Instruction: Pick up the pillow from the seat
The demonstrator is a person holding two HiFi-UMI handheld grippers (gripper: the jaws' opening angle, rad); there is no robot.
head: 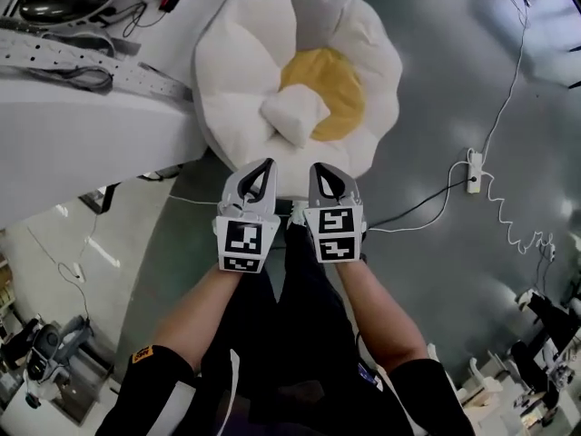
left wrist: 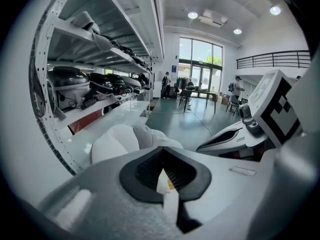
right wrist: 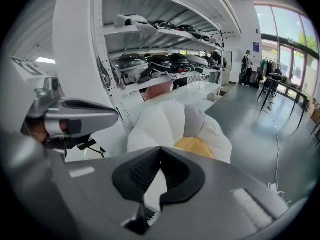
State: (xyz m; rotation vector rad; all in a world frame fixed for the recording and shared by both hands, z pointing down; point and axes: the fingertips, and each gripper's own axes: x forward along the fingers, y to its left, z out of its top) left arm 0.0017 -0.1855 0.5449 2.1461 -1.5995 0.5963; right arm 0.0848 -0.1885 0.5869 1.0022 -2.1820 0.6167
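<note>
A glossy grey floor (head: pixel 454 107) runs past white metal shelves (right wrist: pixel 80 49) towards tall windows (left wrist: pixel 200 59). Round ceiling lights (left wrist: pixel 193 15) shine above, and a white power strip (head: pixel 473 171) with cables (head: pixel 419 209) lies on the floor.

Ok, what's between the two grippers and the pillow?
Nothing. In the head view the left gripper and right gripper sit at the near edge of the pillow, no other thing between.

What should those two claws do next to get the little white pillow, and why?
Probably open the jaws: the left gripper and right gripper are both shut, short of the white pillow lying untouched on the flower-shaped seat.
</note>
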